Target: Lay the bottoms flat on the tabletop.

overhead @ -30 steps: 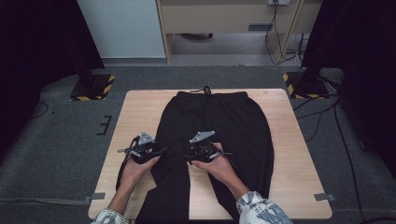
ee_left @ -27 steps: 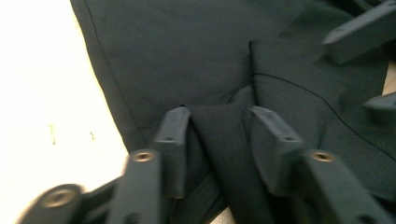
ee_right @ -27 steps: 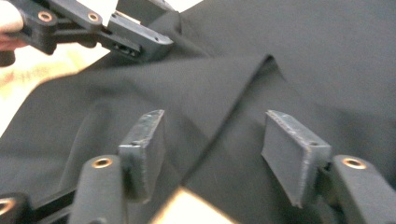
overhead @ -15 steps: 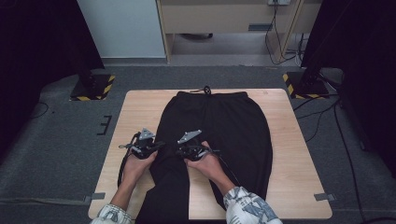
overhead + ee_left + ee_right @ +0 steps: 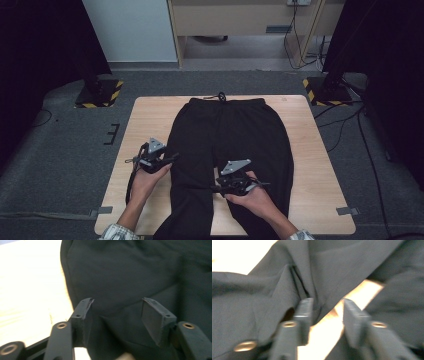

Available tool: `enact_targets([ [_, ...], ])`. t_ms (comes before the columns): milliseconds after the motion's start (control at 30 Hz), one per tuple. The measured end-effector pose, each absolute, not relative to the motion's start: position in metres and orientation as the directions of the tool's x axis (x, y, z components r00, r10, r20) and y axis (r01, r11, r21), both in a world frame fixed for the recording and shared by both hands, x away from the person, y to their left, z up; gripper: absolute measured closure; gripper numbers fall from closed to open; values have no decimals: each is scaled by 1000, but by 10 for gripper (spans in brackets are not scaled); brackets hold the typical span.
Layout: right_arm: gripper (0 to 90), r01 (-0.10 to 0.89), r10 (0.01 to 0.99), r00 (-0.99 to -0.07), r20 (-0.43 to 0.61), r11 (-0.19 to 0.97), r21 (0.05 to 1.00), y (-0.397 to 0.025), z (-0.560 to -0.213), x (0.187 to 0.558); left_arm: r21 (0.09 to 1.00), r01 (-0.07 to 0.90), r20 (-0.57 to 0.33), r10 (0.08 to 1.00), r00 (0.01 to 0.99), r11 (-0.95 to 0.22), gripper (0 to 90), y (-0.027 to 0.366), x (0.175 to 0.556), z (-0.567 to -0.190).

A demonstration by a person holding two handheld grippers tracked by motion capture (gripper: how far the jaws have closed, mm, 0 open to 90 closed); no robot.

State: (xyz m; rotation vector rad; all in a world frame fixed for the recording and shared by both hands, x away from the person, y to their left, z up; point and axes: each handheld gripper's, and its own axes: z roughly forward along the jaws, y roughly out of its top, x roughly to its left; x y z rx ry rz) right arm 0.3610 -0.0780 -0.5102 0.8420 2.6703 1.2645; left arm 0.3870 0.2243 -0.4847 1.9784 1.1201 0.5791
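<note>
Trousers (image 5: 230, 135), black, lie flat on wooden table (image 5: 310, 165), waistband at far edge, legs running toward person. Left gripper (image 5: 172, 159) at outer edge of trousers' left leg, near thigh; jaws wide apart over dark fabric (image 5: 125, 277), nothing between them. Right gripper (image 5: 214, 189) at inner seam between legs; jaws part-open, narrower gap, straddling bare table strip and fabric fold (image 5: 294, 282); no cloth clamped. View there blurred.
</note>
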Motion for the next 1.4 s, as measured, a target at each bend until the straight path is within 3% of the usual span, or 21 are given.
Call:
enact_targets([
  [33,387,440,519,-841,153,491,752,-88,-506,360,804,503,11,854,521,-317,395,221,380,-484],
  [100,333,433,542,-830,131,480,763,-102,-500,359,791,493,29,828,559,-361,400,209,365,-487],
  [300,247,473,674,-737,49,462,750,-155,-506,366,715,529,39,782,623,-457,353,188,343,-520],
  [400,245,510,714,-700,38,461,727,-174,-518,370,708,560,-18,782,623,-430,366,191,341,-528],
  [700,235,513,729,-685,12,471,717,-188,-533,369,673,528,2,715,699,-518,419,219,313,-522],
  [933,227,511,731,-682,11,465,723,-190,-534,366,659,543,26,737,676,-521,409,265,331,-520],
  [1033,227,507,733,-680,10,461,728,-190,-535,366,661,526,41,725,688,-536,382,263,340,-516],
  [1167,226,501,737,-676,9,451,739,-194,-536,364,738,533,-60,746,663,-414,368,248,336,-500],
  [1300,226,503,741,-672,9,447,740,-200,-537,362,707,580,-83,767,637,-405,399,221,321,-511],
  [1400,226,508,746,-666,12,442,739,-202,-536,362,708,569,-51,773,632,-418,397,208,310,-518],
])
